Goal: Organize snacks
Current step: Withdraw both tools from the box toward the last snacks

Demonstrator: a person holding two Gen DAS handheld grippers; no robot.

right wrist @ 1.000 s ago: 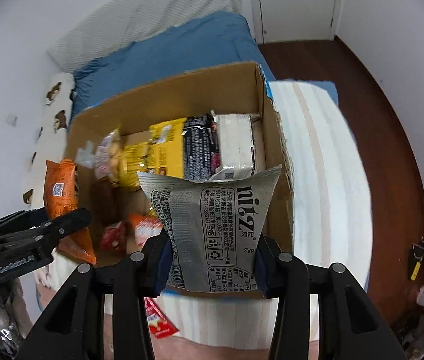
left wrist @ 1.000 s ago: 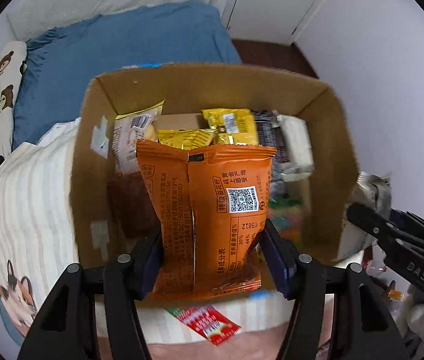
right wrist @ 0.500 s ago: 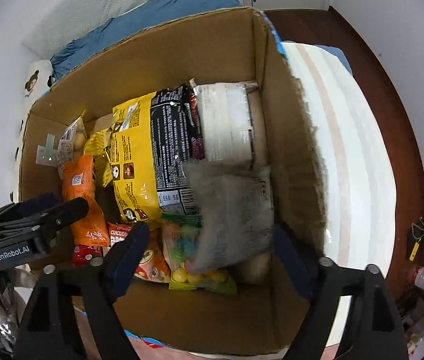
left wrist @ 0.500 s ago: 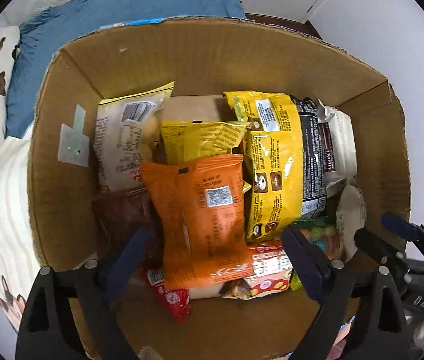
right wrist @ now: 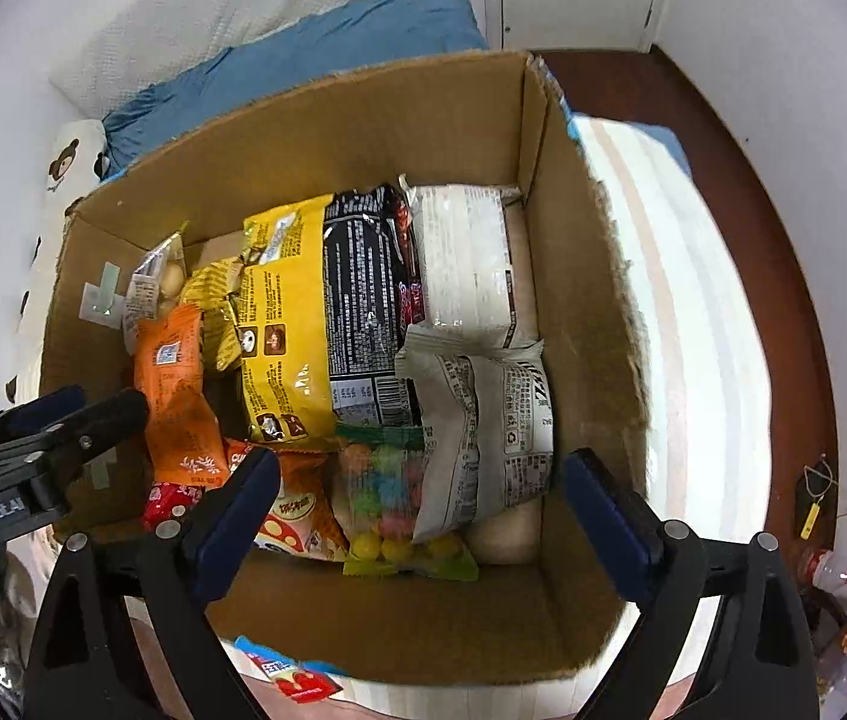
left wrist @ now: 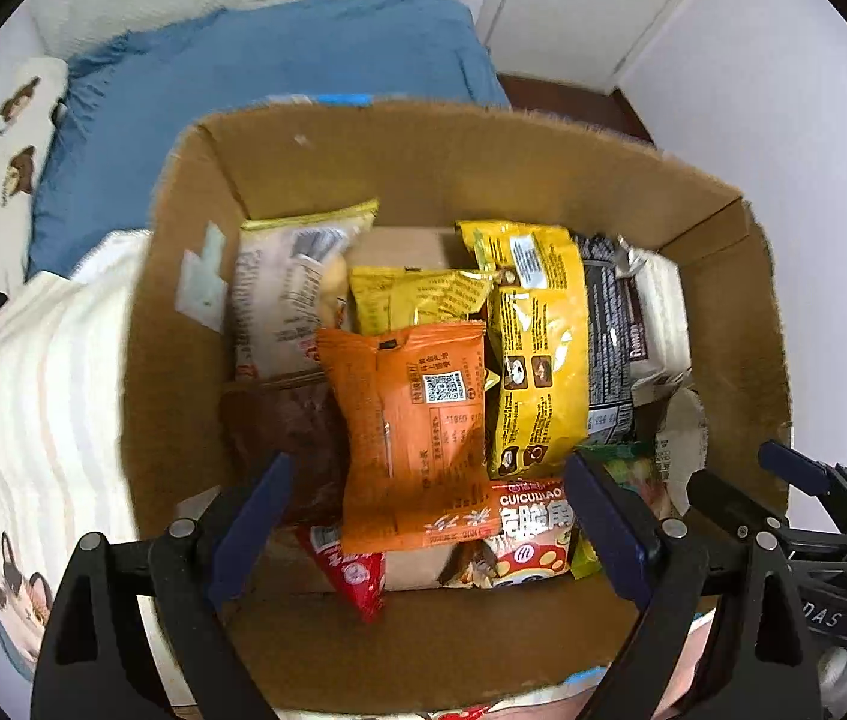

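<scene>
Dropped from both tools, orange packet (left wrist: pixel 417 438) and grey packet (right wrist: pixel 483 432) lie boxed; jaws gape empty.

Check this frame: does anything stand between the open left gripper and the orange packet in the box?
Nothing visible does. The left gripper hangs open just above the orange packet, which lies on top of the other snacks in the cardboard box, its upper face uncovered.

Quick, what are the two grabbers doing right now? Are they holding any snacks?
Left gripper: open, holding nothing; it just let go of the orange packet.
Right gripper: open, holding nothing; it just let go of the grey packet.
</scene>
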